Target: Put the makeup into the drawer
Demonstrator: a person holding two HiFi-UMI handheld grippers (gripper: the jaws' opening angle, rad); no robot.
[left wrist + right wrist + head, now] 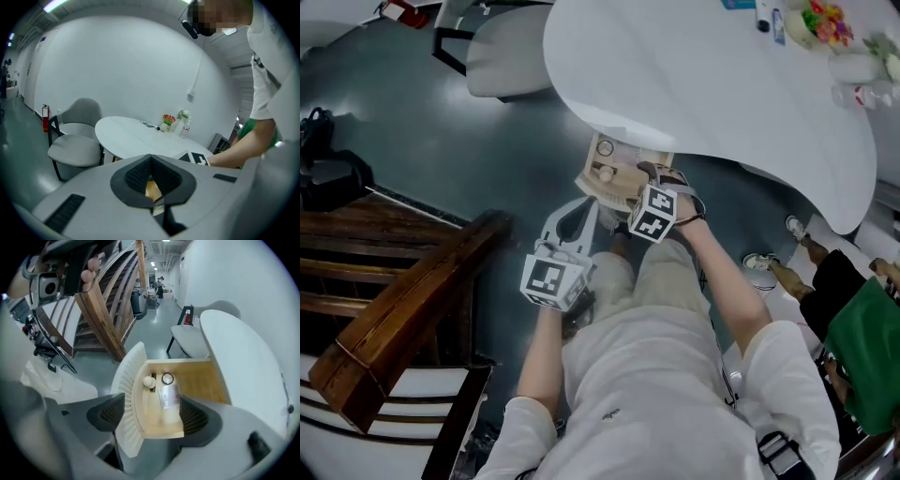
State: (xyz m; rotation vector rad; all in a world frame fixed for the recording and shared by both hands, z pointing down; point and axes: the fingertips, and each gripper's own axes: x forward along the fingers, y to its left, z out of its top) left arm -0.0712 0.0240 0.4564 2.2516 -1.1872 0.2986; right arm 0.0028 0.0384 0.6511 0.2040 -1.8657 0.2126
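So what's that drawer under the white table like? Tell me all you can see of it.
The drawer stands pulled out from beneath the white table. Its inside looks like pale wood; its front is a white, curved, ribbed panel. Near the front lie a pale ball, a round black-rimmed compact and a silvery flat packet. The right gripper holds its open jaws either side of the panel; whether they touch it is unclear.

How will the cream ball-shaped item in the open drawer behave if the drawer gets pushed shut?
The cream ball-shaped item looks round, so it may roll on the drawer's smooth wooden floor. It seems small and probably light, so a jolt could shift it.
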